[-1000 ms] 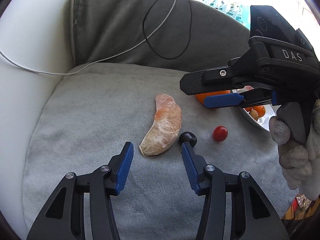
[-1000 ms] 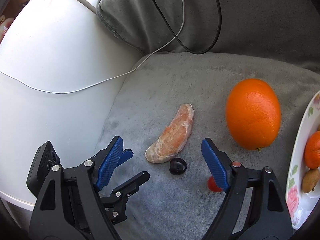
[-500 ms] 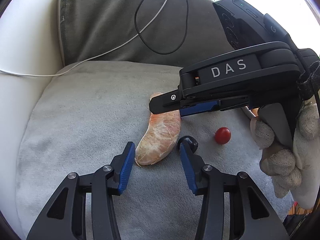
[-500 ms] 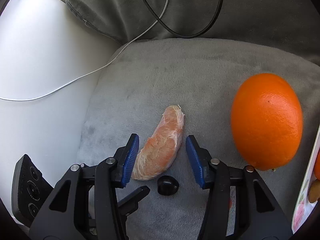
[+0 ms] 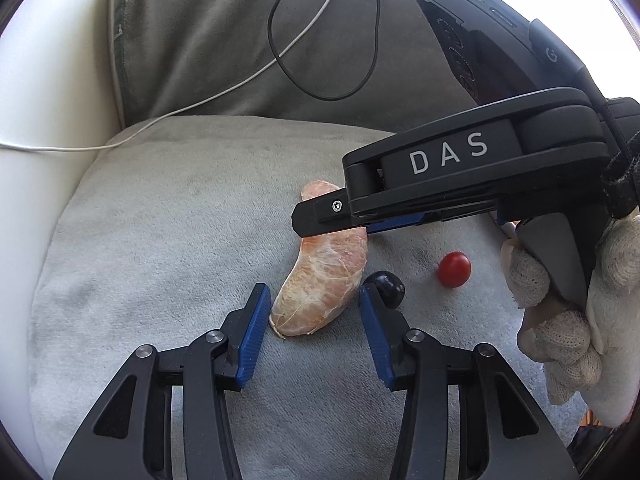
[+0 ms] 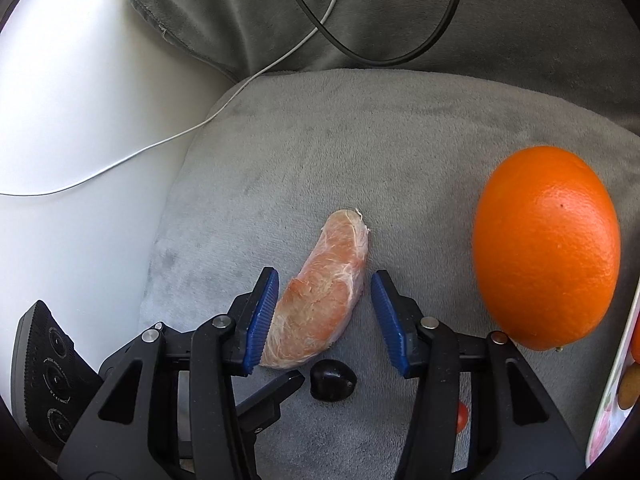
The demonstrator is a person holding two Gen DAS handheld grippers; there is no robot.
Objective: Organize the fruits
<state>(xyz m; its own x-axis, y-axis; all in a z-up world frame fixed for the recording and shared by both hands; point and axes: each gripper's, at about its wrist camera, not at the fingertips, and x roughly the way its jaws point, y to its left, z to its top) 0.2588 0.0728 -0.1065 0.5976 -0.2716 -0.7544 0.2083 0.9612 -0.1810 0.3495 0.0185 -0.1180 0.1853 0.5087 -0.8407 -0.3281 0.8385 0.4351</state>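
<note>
A peeled orange segment (image 5: 324, 280) lies on the grey cushion (image 5: 160, 240); it also shows in the right wrist view (image 6: 324, 300). My right gripper (image 6: 324, 312) is open with its jaws on either side of the segment, the left pad touching or nearly touching it. My left gripper (image 5: 310, 320) is open, its tips flanking the segment's near end. A dark grape (image 5: 386, 288) lies beside the segment, and shows in the right wrist view (image 6: 332, 380). A red cherry tomato (image 5: 454, 269) lies to the right. A whole orange (image 6: 546, 246) sits right of my right gripper.
A flowered plate (image 6: 608, 420) with small fruits is at the right edge. A grey blanket (image 5: 240, 40) with a black cable (image 5: 320, 96) and a white cable (image 5: 224, 96) lies behind. A white surface (image 6: 80, 120) borders the cushion's left side.
My right gripper has moved forward and down over the segment, and its jaws have narrowed around it. My left gripper has edged a little closer to the segment's near end.
</note>
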